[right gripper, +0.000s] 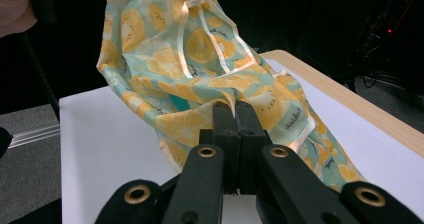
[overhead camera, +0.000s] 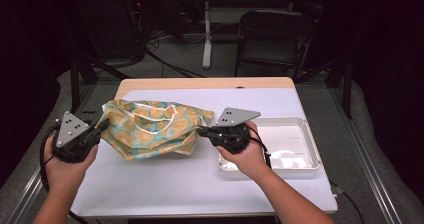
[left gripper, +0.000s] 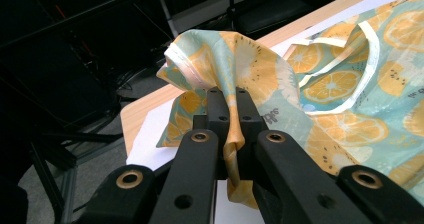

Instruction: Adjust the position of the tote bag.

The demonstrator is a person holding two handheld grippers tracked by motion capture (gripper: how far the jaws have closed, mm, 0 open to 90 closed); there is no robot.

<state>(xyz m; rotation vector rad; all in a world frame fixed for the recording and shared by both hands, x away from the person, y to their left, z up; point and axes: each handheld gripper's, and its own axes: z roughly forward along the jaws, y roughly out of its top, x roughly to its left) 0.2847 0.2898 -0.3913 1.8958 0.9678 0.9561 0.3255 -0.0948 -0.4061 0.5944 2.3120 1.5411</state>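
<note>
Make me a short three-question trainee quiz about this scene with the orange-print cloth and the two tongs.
1. True or false: both tongs are shut on the orange-print cloth.
2. What lies right of the cloth: A a white tray, B a red bowl, C a book?
3. Which tongs grip the cloth's left end?

Key:
1. True: left tongs and right tongs pinch fabric.
2. A, the white tray.
3. The left tongs.

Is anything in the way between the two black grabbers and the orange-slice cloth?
Nothing visible is. The left gripper is shut on one edge of the teal cloth printed with orange slices, and the right gripper is shut on the opposite edge, so both already hold it.
</note>
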